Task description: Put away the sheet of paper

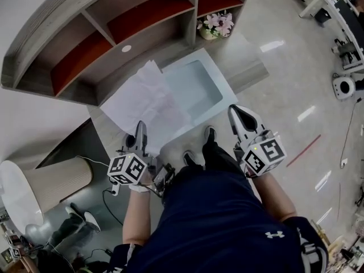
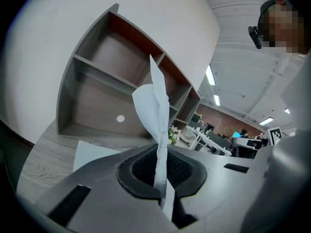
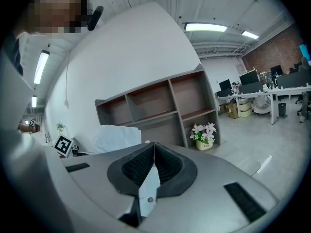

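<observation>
A crumpled white sheet of paper (image 1: 145,98) lies partly over the grey wooden table (image 1: 250,70), in front of the shelf unit. My left gripper (image 1: 140,128) is shut on the sheet's near edge. In the left gripper view the paper (image 2: 154,106) stands up from between the pressed pads of the left gripper (image 2: 159,152). My right gripper (image 1: 236,112) hangs to the right of the table's corner, shut with nothing in it. The right gripper view shows the right gripper (image 3: 153,147) with its jaws pressed together, and the sheet (image 3: 116,137) is off to their left.
A light blue tray (image 1: 213,67) sits on the table beside the sheet. Behind stands a wooden shelf unit (image 1: 131,21) with open compartments. A pot of pink flowers (image 1: 216,24) rests by its right end. A beige cylinder (image 1: 51,181) stands on the floor at the left.
</observation>
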Tool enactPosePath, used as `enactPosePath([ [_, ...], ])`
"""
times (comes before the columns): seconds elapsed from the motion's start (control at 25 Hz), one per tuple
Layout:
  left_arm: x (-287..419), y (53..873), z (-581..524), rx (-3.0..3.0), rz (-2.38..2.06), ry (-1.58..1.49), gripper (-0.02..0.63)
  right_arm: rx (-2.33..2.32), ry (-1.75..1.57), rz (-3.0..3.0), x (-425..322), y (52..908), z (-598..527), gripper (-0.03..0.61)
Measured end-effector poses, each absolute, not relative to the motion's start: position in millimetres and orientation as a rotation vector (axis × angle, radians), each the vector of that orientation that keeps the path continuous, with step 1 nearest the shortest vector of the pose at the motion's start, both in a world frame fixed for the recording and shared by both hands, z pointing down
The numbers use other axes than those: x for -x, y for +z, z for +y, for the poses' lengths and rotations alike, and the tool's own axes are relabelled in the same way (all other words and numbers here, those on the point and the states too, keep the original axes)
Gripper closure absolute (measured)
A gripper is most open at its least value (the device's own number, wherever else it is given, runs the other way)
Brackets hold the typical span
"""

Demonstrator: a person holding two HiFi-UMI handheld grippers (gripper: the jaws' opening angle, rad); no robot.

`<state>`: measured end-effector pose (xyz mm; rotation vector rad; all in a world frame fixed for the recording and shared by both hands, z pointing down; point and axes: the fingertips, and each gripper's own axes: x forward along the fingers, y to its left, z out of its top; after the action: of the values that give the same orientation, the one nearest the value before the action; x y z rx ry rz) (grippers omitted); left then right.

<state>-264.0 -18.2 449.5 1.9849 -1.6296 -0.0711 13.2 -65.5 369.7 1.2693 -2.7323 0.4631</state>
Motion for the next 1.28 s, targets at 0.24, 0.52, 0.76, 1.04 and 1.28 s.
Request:
enactPosePath([
  [0.24, 259, 477, -47, -1.911, -1.651, 0.017, 0.597, -1.204, 0.532, -2.746, -18, 388, -118, 0.565],
  [0.52, 261, 504, -65, -1.792, -1.702, 0.075, 0.597, -1.145, 0.613, -2.761, -29, 402, -169, 0.565],
  [0.76, 254, 520, -75, -1.691, -1.688, 0.028, 0.598, -1.076, 0.692, -2.772, -43, 410, -199, 0.565],
  [1.04, 249, 548, -84, -1.604, -1.572, -0.04, 0.597, -1.044, 0.805, -2.757, -54, 422, -222, 0.565],
  [1.28, 254, 592, -93, -1.51, -1.424, -0.063, 0.597, -1.115, 0.95, -2.716, -62, 432, -229, 0.565],
])
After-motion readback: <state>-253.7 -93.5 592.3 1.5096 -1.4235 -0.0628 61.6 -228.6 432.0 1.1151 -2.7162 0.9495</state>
